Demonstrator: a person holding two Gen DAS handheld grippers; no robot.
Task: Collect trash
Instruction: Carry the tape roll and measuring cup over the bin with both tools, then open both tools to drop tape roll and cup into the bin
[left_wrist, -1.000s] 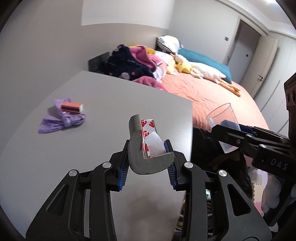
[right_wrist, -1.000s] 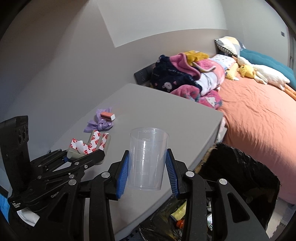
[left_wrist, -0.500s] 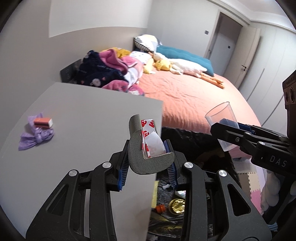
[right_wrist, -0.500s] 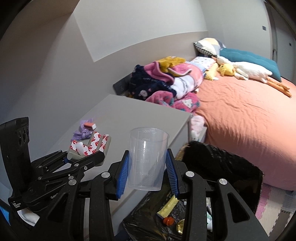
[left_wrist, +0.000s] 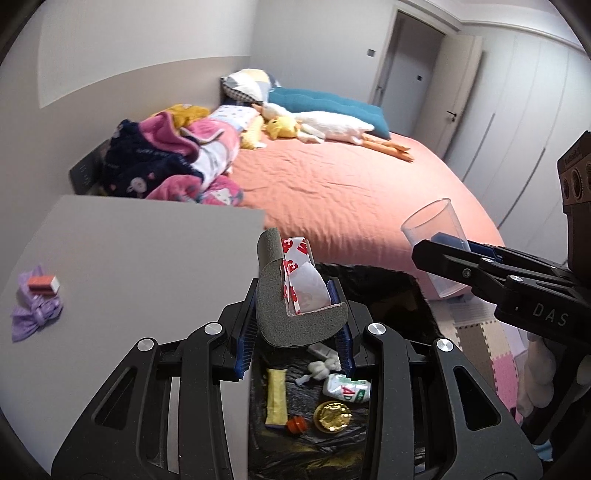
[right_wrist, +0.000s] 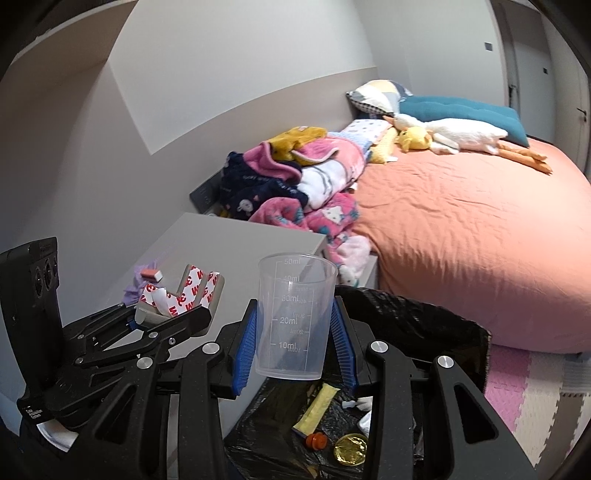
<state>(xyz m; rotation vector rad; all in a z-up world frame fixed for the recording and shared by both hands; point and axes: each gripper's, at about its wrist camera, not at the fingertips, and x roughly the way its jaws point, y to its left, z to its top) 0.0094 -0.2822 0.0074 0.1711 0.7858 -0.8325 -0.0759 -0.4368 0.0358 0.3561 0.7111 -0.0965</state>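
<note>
Left gripper (left_wrist: 295, 325) pinching foam guard (left_wrist: 291, 325), right gripper (right_wrist: 295, 339) clamping cup (right_wrist: 293, 317); both poised over bin (right_wrist: 424, 325), likely ready for drop among trash.

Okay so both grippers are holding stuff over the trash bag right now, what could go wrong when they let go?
1. The left gripper holds the grey foam corner guard near the grey table edge; released here, it may land on the tabletop, missing the black trash bag.
2. Its loose adhesive backing might cling to a pad rather than drop.
3. The right gripper holds the clear measuring cup upright near the bag's rim; it could bounce or roll onto the foam floor mat.
</note>
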